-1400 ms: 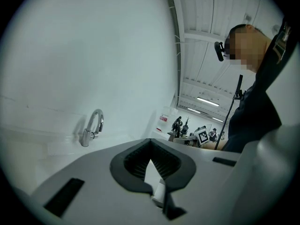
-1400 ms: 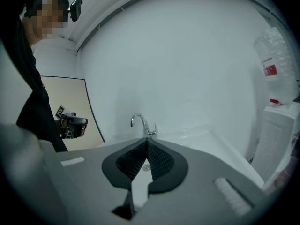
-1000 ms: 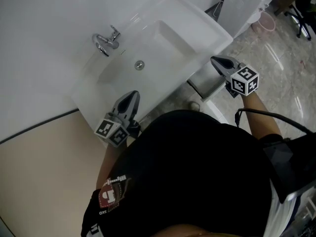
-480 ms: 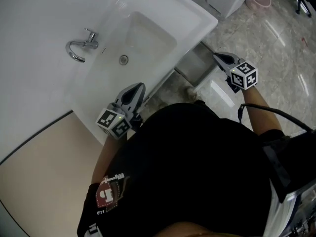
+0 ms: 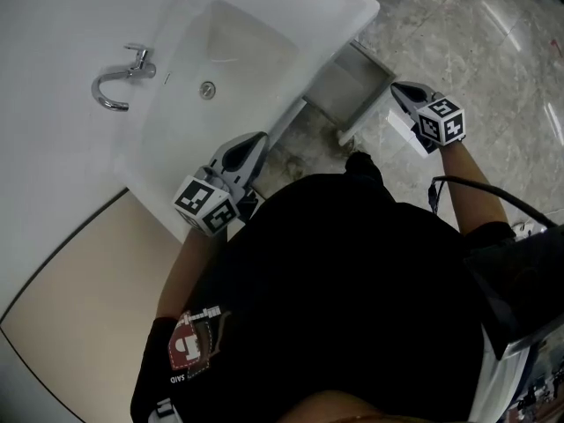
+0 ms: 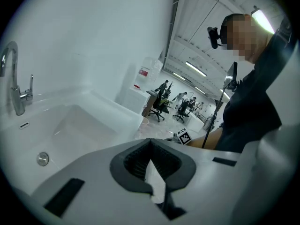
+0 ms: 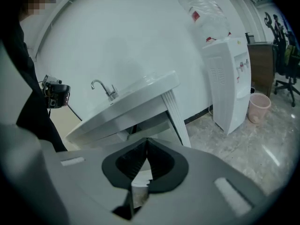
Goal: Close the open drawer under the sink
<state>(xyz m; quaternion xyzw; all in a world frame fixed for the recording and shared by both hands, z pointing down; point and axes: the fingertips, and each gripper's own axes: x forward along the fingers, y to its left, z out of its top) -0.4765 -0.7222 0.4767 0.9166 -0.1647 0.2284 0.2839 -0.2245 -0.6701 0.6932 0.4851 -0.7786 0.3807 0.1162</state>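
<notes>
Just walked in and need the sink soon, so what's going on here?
A person stands at the white sink with a gripper in each hand. The drawer under it stands open. The right gripper, jaws shut and empty, is beside the drawer's front, apparently not touching it. The left gripper, also shut, is by the sink's front edge.

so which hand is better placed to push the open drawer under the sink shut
Likely right. The right tongs sit just beside the open drawer, shut and empty, so they could push it. The left tongs hang at the sink rim, farther off.
</notes>
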